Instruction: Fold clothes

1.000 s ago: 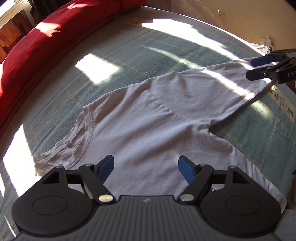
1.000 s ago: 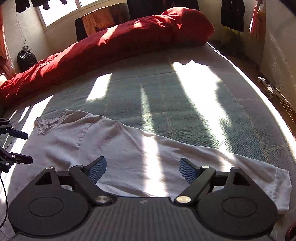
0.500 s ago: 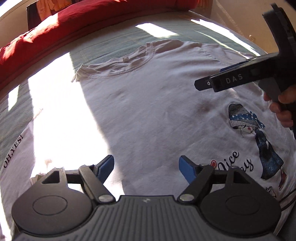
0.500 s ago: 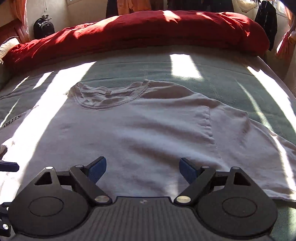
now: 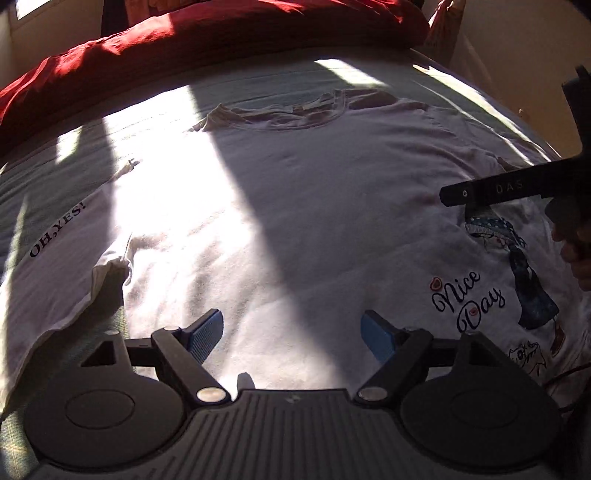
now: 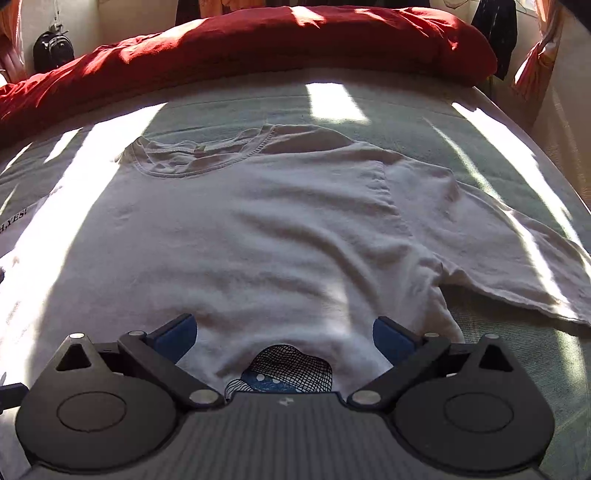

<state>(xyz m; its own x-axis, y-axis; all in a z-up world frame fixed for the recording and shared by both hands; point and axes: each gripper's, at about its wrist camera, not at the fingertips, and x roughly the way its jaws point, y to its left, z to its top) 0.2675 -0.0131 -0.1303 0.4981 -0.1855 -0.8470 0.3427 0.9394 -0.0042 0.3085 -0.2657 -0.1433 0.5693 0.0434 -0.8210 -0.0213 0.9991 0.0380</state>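
A white T-shirt lies spread flat on the bed, collar away from me; it also shows in the right wrist view. It bears a "Nice Day" print with a blue-hatted figure and "OH,YES!" on the left sleeve. My left gripper is open and empty over the shirt's lower middle. My right gripper is open and empty above the printed hat; its side shows in the left wrist view.
The bed has a pale green cover with bands of sunlight. A red duvet is bunched along the far edge. A dark backpack hangs at the back left. Clothes hang at the back right.
Both grippers have swung round from the shirt's side to face its collar and moved closer and lower over it. The shirt now lies face up, with its print showing.
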